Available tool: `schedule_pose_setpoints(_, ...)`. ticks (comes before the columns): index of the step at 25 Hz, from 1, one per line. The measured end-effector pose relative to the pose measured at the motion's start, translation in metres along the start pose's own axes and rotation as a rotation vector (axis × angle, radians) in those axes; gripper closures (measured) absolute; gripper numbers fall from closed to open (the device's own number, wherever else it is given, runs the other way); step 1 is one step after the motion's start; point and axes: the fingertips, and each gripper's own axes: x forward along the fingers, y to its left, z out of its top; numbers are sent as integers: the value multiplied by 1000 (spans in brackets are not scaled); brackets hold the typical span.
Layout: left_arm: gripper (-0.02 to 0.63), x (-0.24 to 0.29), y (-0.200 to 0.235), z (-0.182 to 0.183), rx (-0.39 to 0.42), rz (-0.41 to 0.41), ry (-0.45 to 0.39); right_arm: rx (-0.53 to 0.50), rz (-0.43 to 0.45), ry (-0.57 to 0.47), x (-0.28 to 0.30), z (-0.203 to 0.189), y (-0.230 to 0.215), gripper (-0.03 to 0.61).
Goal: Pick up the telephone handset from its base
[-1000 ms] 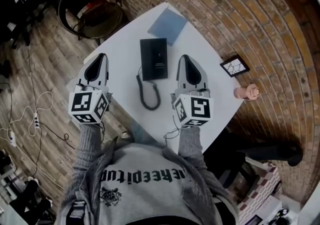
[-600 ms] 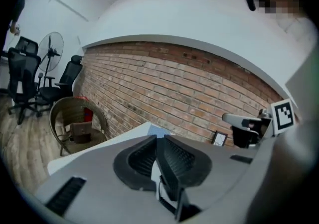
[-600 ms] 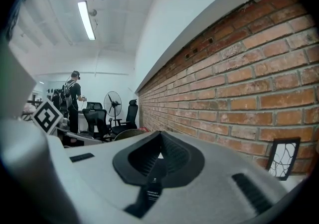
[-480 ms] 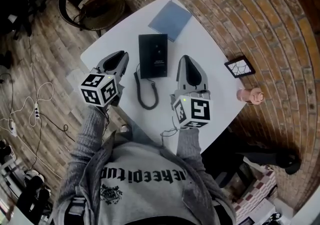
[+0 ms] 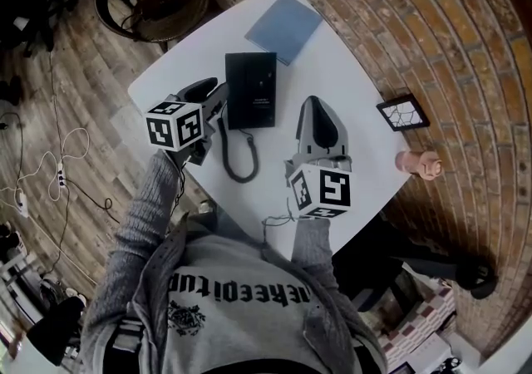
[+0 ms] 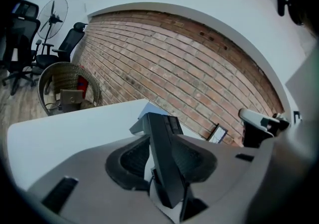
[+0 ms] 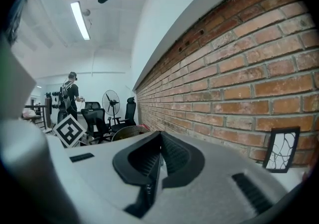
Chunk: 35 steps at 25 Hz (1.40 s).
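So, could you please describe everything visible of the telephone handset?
The telephone handset is a long, black, matte bar, seemingly plastic, lying along the left side of its black base on the white table. A black coiled cord loops from the phone toward the person. The left hand-held gripper has its open jaws either side of it; whether they touch it is unclear.

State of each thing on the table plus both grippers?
left gripper: open, jaws straddling handset
right gripper: shut, empty
handset: seated on base
base: flat on table
cord: slack, looped on table
blue notebook: closed, flat
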Motion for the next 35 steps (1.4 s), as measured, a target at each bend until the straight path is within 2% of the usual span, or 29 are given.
schedule_pose_setpoints(9, 468, 31, 5, -22, -51, -43, 84, 26, -16, 19, 0, -12, -13, 575)
schedule_pose_setpoints(16, 462, 37, 6, -28, -127, -69, 84, 26, -26, 25, 0, -15, -20, 575)
schedule_pose_setpoints(23, 498, 42, -3, -36, -198, -125, 123, 25, -19, 27, 3, -17, -16, 574)
schedule_pose_setpoints(28, 526, 36, -6, -35, -234, -126, 134, 14, -17, 19, 2, -13, -12, 575)
schedule_pose_setpoints(33, 538, 27, -11, -27, -210, -139, 113, 10, -19, 16, 1, -10, -11, 575)
schedule_pose_setpoints(35, 543, 24, -18, -25, -226, -176, 107, 9, -18, 13, 0, -9, -9, 574)
